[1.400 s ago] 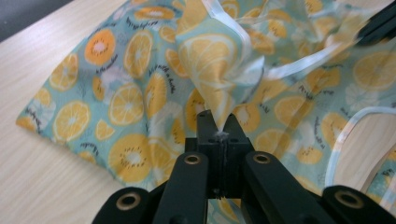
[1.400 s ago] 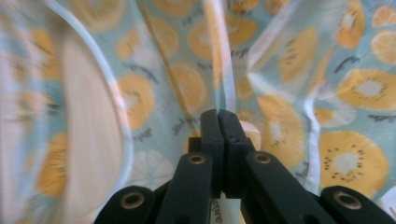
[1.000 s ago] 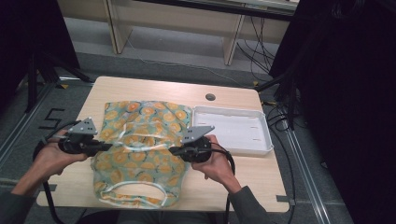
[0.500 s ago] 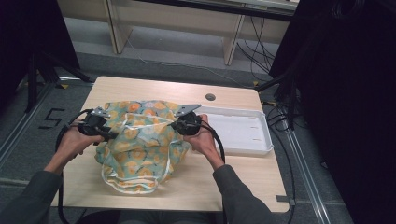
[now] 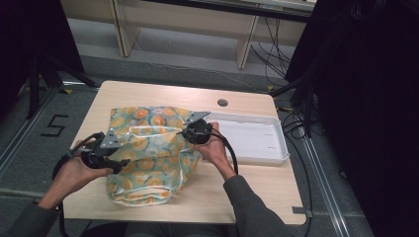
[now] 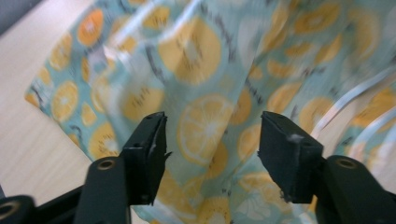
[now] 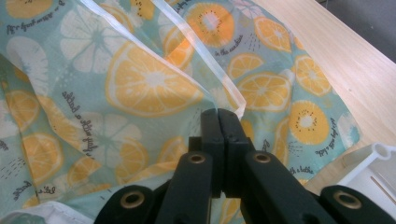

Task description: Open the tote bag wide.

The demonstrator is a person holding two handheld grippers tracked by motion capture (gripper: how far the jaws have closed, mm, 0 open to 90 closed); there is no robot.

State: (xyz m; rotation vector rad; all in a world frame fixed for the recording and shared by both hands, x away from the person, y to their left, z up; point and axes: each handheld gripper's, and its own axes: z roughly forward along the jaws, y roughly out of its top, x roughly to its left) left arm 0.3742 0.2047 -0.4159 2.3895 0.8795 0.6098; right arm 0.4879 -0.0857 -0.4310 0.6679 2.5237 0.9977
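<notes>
Right gripper (image 7: 218, 116) is pinching the orange-print cloth (image 5: 148, 148) at a pale trimmed edge, jaws pressed together on the fabric. Left gripper (image 6: 212, 140) is hovering with its 2 jaws spread wide over a fold. The cloth is lying bunched across the table's (image 5: 163, 94) middle, reaching toward the near edge, with a white tray (image 5: 252, 140) sitting by the right edge.

A light wooden rectangular bench (image 5: 247, 190) with a small round hole near its far edge stood on a grey floor (image 5: 163, 61). Beyond it was pale wooden shelving (image 5: 188, 19), with black cables (image 5: 274, 37) trailing beside it. Black curtains (image 5: 365, 98) hung at the right and far left. A black number five (image 5: 53, 126) marked the floor at left.
</notes>
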